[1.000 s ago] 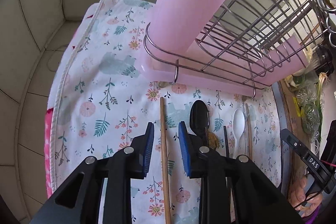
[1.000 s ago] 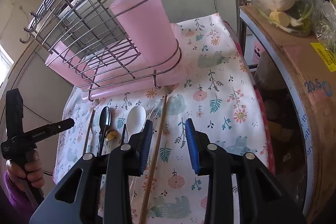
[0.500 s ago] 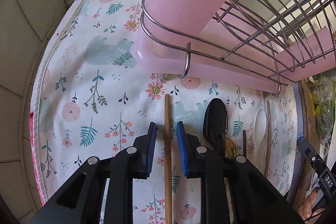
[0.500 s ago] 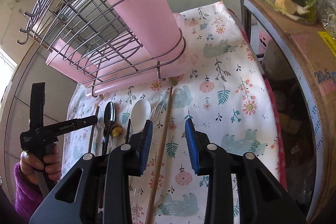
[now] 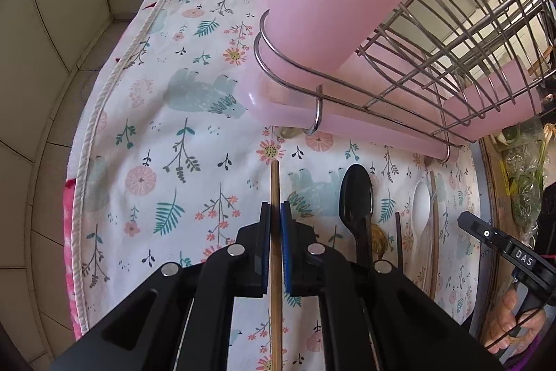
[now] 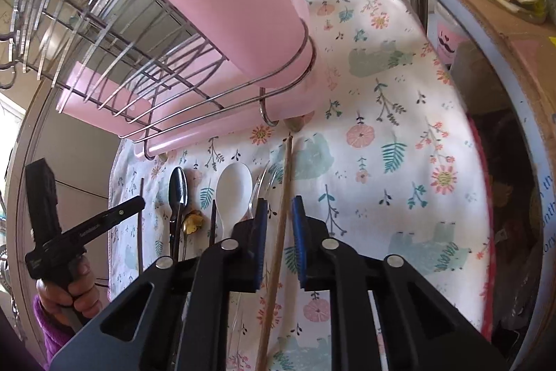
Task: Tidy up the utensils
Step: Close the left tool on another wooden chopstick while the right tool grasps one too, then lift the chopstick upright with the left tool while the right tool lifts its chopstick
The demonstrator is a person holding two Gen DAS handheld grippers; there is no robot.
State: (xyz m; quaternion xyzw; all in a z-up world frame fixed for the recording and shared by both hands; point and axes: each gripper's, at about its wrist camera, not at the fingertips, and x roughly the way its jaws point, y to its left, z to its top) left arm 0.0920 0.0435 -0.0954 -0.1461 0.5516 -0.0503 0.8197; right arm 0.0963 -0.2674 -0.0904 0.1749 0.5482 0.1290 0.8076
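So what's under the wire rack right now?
A pink drip tray lies under the wire rack, on the floral cloth. A small brownish thing shows at the tray's edge; what lies beneath the tray is covered.

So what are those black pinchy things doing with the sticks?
A person is tidying utensils laid on a flowery cloth in front of a dish rack. The left gripper is closing on one wooden chopstick, pads about touching it. The right gripper is closing around another chopstick, with a gap left. The spoons lie untouched.
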